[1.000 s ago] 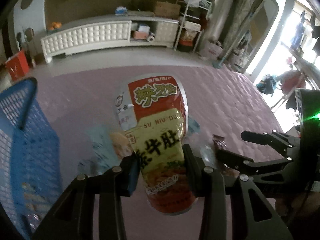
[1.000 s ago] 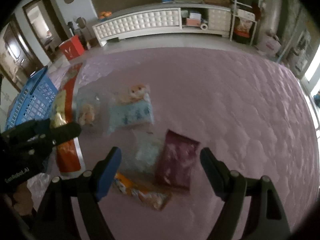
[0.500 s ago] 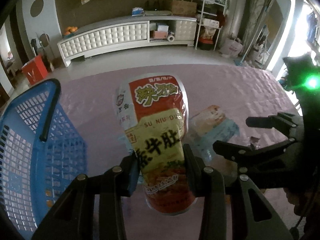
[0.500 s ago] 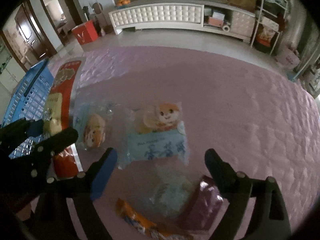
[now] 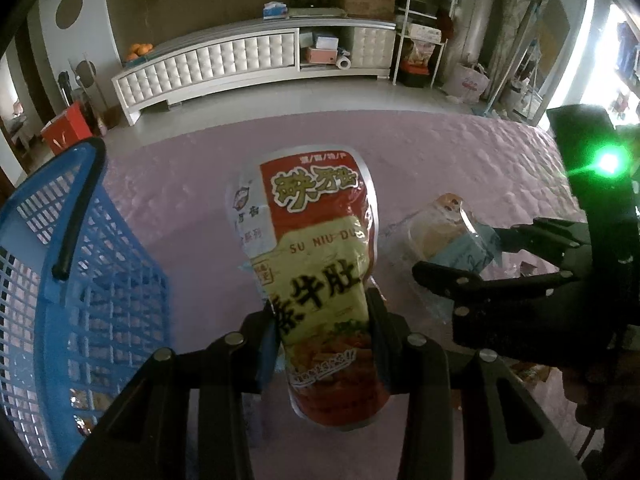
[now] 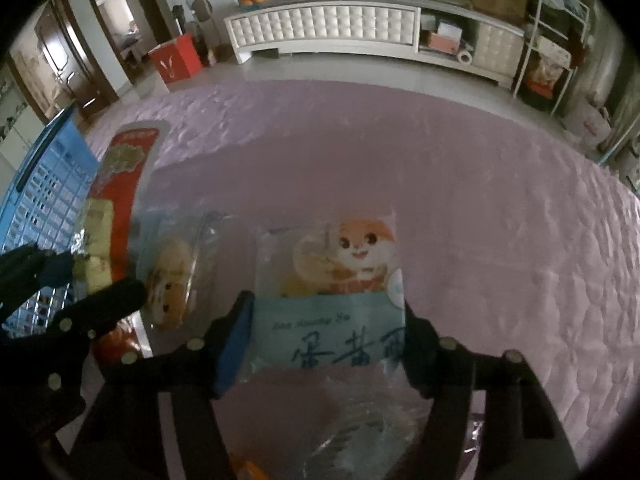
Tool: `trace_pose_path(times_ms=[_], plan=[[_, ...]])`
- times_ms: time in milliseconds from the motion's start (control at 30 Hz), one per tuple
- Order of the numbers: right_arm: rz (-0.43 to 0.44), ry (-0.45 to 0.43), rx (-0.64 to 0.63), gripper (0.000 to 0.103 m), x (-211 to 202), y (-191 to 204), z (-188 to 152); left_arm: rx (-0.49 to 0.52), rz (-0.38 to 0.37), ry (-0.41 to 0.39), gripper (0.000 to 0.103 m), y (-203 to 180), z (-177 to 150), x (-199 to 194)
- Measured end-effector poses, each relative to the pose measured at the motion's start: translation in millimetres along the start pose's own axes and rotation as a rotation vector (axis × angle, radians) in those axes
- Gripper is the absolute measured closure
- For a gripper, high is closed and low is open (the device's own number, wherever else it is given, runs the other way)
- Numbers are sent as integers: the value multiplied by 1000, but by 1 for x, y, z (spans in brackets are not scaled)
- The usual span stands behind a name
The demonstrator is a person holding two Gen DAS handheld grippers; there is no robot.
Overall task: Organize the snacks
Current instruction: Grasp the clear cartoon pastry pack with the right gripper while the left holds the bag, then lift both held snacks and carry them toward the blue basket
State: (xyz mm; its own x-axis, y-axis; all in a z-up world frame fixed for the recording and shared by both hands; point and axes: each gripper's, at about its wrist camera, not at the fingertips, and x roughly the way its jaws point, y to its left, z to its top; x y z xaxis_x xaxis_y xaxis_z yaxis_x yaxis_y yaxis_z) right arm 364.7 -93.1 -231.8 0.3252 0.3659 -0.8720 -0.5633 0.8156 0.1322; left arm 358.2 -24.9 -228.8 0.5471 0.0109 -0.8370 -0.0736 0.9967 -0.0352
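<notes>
Snacks partly sorted: left hand-held gripper (image 5: pixel 322 320) clamps red pouch (image 5: pixel 316 264) beside blue basket (image 5: pixel 80 280); right hand-held gripper (image 6: pixel 326 336) brackets cartoon packet (image 6: pixel 344 292), grip unconfirmed; others lie loose.

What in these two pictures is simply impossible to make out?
- Basket contents: left view, the blue mesh wall and dim light hide all but scraps of packaging.
- Bottom of the red snack bag: left view, the left tool covers its sides.
- Whether the right tool squeezes the blue bag or only brackets it: right view, unclear.
- Packets below that bag: right view, dark, blurred, cut by the lower edge.
</notes>
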Motion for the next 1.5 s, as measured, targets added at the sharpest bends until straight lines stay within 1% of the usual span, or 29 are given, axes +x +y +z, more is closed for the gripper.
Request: trace_pose_path(times_ms=[100, 167, 233, 400, 567, 700, 767, 867, 1033, 1167, 1333, 1500], plan=[[-2, -19, 12, 34, -12, 0, -7, 6, -12, -10, 67, -2, -2, -5], [-21, -36, 14, 34, -25, 2, -11, 6, -13, -24, 67, -4, -4, -13], [-26, -54, 16, 34, -40, 5, -15, -1, -28, -35, 67, -7, -5, -24], [-46, -97, 9, 34, -84, 15, -23, 28, -35, -75, 67, -18, -9, -54], [-80, -146, -1, 34, -128, 26, -33, 37, -49, -124, 67, -23, -14, -94], [-126, -190, 6, 34, -159, 36, -39, 60, -52, -179, 67, -25, -21, -137], [-130, -212, 8, 34, -173, 42, -41, 72, -55, -201, 68, -25, -26, -156], [-167, -250, -9, 34, -194, 60, -46, 93, -54, -243, 68, -24, -34, -186], [-220, -317, -25, 34, -223, 93, -50, 93, -64, -292, 68, -8, -48, -229], [-269, -361, -53, 34, -238, 117, -56, 104, -62, -305, 68, 10, -60, -247], [-281, -394, -82, 34, -248, 145, -55, 87, -41, -314, 68, 42, -68, -260], [-273, -408, -129, 34, -244, 174, -45, 66, -22, -324, 68, 71, -79, -273]])
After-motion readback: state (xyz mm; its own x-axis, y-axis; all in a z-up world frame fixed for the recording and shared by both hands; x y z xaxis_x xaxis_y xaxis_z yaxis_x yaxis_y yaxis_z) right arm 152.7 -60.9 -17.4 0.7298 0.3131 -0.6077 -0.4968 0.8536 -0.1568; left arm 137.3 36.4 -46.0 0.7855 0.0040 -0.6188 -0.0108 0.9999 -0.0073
